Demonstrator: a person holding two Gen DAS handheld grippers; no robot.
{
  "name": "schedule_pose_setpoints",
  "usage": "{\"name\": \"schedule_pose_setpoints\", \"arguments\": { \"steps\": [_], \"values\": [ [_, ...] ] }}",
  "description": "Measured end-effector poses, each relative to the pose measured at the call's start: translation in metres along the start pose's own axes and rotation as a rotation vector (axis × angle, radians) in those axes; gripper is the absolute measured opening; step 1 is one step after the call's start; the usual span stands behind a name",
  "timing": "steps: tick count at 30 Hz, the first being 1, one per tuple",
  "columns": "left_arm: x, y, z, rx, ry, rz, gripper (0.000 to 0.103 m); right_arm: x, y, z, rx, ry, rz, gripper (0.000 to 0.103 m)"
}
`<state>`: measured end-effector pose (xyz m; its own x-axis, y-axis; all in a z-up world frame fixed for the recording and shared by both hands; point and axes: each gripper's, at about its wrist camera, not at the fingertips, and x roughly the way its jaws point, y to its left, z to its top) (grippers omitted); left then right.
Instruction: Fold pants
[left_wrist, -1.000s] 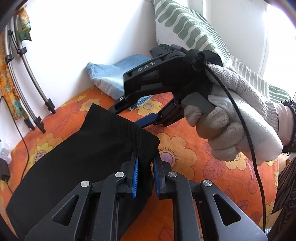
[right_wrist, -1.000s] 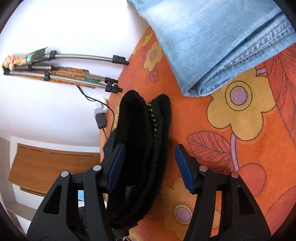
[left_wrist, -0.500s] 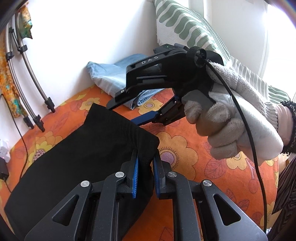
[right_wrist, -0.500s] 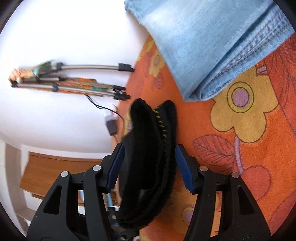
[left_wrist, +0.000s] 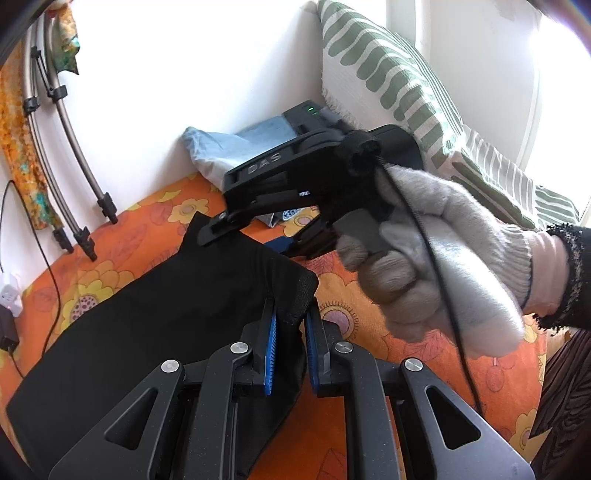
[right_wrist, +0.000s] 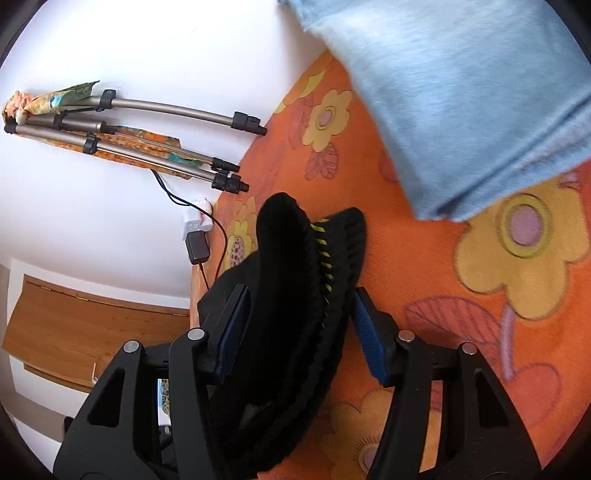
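Black pants (left_wrist: 166, 302) lie on an orange flowered bedsheet (left_wrist: 369, 306). My left gripper (left_wrist: 290, 314) is shut on their near corner hem, which is bunched between the blue pads. A gloved hand (left_wrist: 443, 251) holds my right gripper (left_wrist: 243, 240) at the far corner of the pants. In the right wrist view, the ribbed black waistband (right_wrist: 288, 258), with its yellow stitching, stands between the fingers of the right gripper (right_wrist: 301, 295). The jaws are closing around it, and the pads sit at its sides without squeezing it.
Folded light-blue jeans (left_wrist: 236, 147) (right_wrist: 461, 92) lie against the wall just past the black pants. A green-patterned pillow (left_wrist: 388, 74) leans in the corner. Metal poles (right_wrist: 166, 110) and a charger with its cable (right_wrist: 195, 243) hang at the wall by the bed's edge.
The right gripper has slid further onto the far corner, so the waistband now sits deeper between its fingers, and its jaws have narrowed. The left gripper keeps its grip and has not moved.
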<state>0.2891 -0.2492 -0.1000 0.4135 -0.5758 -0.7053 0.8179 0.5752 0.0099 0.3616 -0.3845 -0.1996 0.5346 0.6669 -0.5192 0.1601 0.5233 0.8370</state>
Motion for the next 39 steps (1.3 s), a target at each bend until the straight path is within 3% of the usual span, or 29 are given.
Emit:
{"name": "schedule_pose_setpoints", "arguments": {
  "steps": [2, 5, 12, 24, 31, 39],
  "values": [
    [-0.002, -0.001, -0.001, -0.003, -0.003, -0.002, 0.012, 0.003, -0.002, 0.000, 0.012, 0.003, 0.006, 0.026],
    [-0.005, 0.002, -0.003, -0.023, -0.010, -0.005, 0.012, 0.002, -0.001, 0.001, 0.022, -0.005, 0.003, 0.018],
    [-0.028, 0.005, -0.003, -0.072, -0.071, -0.022, 0.012, -0.014, 0.037, -0.001, -0.047, -0.043, -0.021, 0.017],
    [-0.105, 0.044, -0.028, -0.195, -0.160, 0.039, 0.012, -0.007, 0.137, -0.029, -0.172, -0.074, -0.025, 0.017],
    [-0.147, 0.083, -0.066, -0.303, -0.191, 0.081, 0.011, 0.051, 0.216, -0.063, -0.301, -0.015, -0.063, 0.016],
    [-0.182, 0.140, -0.125, -0.475, -0.205, 0.135, 0.011, 0.128, 0.258, -0.095, -0.366, 0.067, -0.095, 0.016]
  ]
}}
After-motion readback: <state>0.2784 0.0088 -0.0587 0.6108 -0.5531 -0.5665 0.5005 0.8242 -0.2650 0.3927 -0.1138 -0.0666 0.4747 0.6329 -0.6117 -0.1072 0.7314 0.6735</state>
